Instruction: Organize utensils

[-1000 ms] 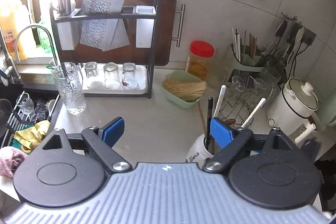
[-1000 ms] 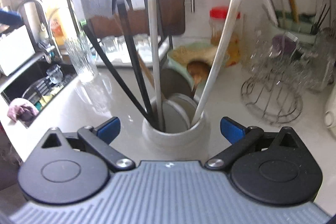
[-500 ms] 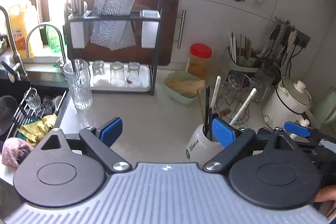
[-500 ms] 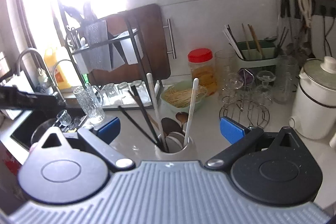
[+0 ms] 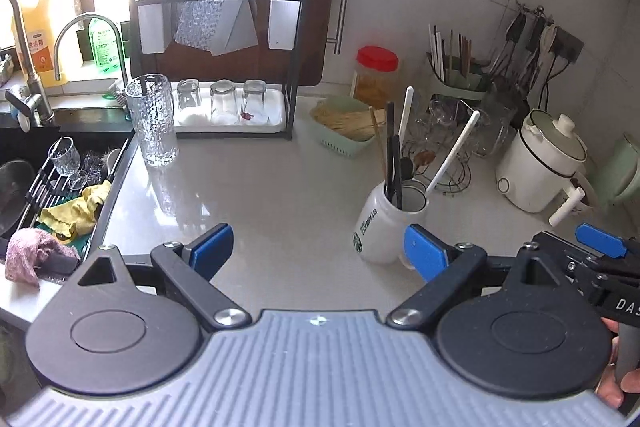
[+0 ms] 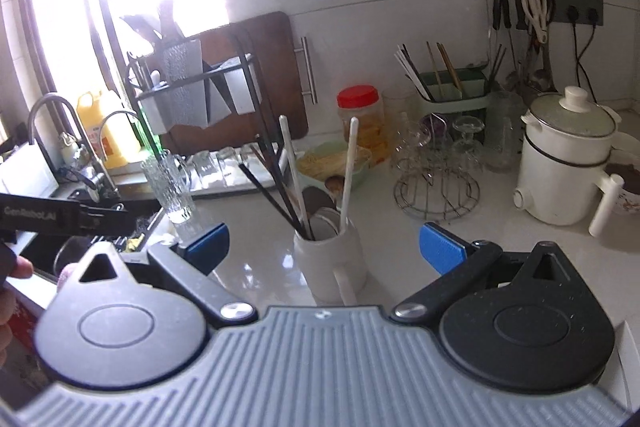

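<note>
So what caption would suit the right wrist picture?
Open right tongs face a white ceramic mug of chopsticks and spoons on a pale kitchen counter.

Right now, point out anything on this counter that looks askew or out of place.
Only the white ceramic mug stands out: black chopsticks, white spoon handles and a wooden spoon splay from it at odd angles. No spill or damage shows.

White mug stood upright on countertop, dark logo on its side, handle seen in right wrist view | utensils held inside: black chopsticks, two white handles, one thin wooden stick, all leaned outward | round lid-like piece noted at the mouth
</note>
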`<move>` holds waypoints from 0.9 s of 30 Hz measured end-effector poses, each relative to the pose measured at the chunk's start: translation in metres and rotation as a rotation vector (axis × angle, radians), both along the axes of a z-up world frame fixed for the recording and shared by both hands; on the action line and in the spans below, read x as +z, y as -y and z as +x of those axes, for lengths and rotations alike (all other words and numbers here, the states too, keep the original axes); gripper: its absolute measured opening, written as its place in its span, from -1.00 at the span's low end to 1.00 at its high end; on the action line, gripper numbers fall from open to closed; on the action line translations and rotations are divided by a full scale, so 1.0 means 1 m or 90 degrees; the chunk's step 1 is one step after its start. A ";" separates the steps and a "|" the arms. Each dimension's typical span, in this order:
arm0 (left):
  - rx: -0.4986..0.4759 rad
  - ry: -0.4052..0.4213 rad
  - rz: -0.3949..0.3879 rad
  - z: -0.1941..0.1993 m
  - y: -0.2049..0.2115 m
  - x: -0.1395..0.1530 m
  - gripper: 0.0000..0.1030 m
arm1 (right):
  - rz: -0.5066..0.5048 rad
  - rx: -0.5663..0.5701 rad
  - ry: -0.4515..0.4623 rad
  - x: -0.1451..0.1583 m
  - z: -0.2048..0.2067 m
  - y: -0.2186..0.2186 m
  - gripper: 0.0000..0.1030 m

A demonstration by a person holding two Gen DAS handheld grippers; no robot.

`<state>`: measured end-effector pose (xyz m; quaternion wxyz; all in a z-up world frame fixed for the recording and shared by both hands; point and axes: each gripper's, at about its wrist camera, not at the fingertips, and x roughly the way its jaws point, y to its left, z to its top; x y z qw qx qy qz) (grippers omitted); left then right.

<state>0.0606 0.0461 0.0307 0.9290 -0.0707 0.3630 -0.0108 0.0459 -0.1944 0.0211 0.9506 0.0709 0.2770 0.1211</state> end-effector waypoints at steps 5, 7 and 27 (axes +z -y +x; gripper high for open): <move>-0.001 0.003 0.015 -0.013 -0.002 -0.003 0.84 | -0.005 0.003 -0.012 -0.007 -0.014 -0.003 1.00; -0.001 -0.001 0.018 -0.018 -0.004 -0.005 0.84 | -0.010 0.002 -0.012 -0.008 -0.018 -0.005 1.00; -0.017 0.008 0.023 -0.043 -0.010 -0.007 0.84 | -0.020 -0.013 0.009 -0.005 -0.043 -0.015 1.00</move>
